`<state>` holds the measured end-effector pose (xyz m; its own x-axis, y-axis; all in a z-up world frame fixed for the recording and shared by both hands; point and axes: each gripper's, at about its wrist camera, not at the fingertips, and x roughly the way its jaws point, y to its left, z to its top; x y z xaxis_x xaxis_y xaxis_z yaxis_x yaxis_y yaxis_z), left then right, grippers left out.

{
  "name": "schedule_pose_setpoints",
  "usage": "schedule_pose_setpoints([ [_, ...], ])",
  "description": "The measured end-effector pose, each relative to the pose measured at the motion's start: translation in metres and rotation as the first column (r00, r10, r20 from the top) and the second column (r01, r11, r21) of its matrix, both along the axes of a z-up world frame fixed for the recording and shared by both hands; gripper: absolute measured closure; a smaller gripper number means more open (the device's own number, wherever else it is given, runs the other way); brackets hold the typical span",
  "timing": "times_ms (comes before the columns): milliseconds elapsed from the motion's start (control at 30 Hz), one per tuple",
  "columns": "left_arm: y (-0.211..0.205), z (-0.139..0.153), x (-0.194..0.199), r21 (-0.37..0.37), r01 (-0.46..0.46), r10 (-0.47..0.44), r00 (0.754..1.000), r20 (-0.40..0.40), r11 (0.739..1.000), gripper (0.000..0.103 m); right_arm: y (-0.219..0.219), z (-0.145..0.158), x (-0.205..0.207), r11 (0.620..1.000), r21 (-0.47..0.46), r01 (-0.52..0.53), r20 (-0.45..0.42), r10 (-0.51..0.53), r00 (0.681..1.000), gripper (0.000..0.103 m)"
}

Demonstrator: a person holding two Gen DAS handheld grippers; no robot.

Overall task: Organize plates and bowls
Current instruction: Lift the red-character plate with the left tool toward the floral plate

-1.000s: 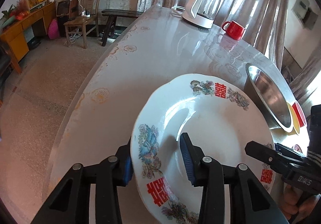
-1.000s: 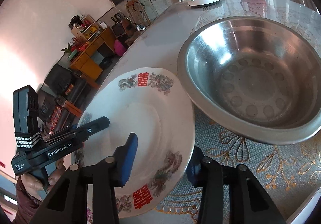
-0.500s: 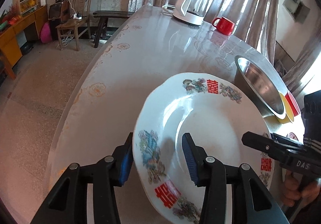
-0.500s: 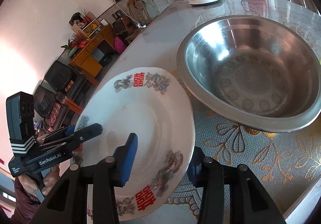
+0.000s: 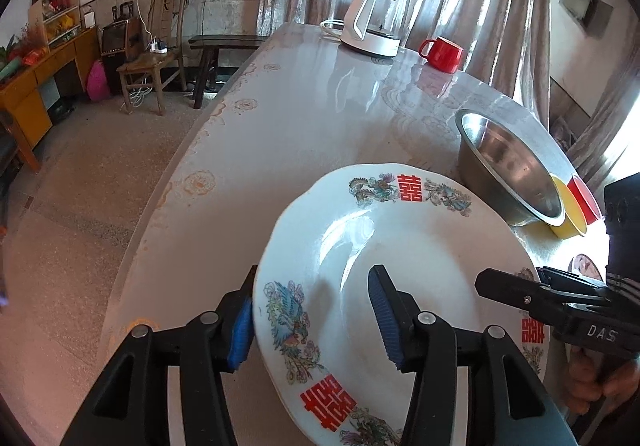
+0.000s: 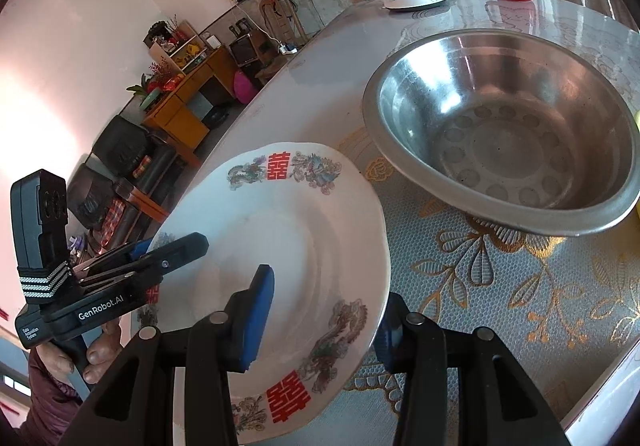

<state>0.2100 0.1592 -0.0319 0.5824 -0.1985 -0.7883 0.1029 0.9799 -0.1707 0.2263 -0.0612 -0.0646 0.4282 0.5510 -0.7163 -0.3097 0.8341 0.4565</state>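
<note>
A white plate with red characters and bird patterns is held above the table by both grippers; it also shows in the right wrist view. My left gripper is shut on the plate's left rim, one finger under it and one inside. My right gripper is shut on the plate's right rim the same way. A steel bowl stands on the table past the plate, large in the right wrist view. A yellow bowl and a red bowl sit behind it.
A white-and-glass kettle and a red mug stand at the table's far end. The grey table has a patterned mat under the steel bowl. A wooden chair and cabinet stand on the floor to the left.
Both grippers have lifted the plate and carried it a little back from the steel bowl. Both grips are unchanged.
</note>
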Motion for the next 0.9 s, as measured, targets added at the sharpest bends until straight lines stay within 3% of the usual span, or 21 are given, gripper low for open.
schedule_pose_setpoints([
  [100, 0.000, 0.004, -0.006, -0.022, 0.006, -0.006, 1.000, 0.005, 1.000, 0.045, -0.003, 0.001, 0.001, 1.000, 0.016, 0.005, -0.004, -0.005, 1.000, 0.058],
  [233, -0.002, 0.005, -0.011, -0.029, -0.005, 0.005, 1.000, 0.018, 1.000, 0.044, -0.009, 0.002, -0.003, 0.999, 0.032, 0.006, 0.003, -0.006, 1.000, 0.058],
  [367, -0.001, 0.009, -0.017, -0.081, 0.007, -0.004, 0.999, 0.033, 0.997, 0.038, -0.008, 0.006, -0.007, 0.999, 0.038, 0.008, 0.006, -0.008, 1.000, 0.058],
  [533, -0.007, 0.013, -0.022, -0.065, 0.014, -0.009, 0.997, 0.079, 0.998, 0.038, -0.010, 0.002, -0.010, 0.999, 0.050, 0.012, -0.011, -0.012, 1.000, 0.058],
  [633, -0.008, 0.011, -0.018, -0.085, 0.031, -0.027, 0.998, 0.058, 0.996, 0.031, -0.010, -0.002, -0.009, 0.999, 0.051, 0.012, -0.034, -0.010, 0.999, 0.058],
  [900, -0.012, 0.006, -0.012, -0.067, 0.036, -0.032, 0.998, 0.051, 0.997, 0.032, -0.005, -0.001, -0.012, 1.000, 0.027, 0.010, -0.005, -0.010, 1.000, 0.058],
])
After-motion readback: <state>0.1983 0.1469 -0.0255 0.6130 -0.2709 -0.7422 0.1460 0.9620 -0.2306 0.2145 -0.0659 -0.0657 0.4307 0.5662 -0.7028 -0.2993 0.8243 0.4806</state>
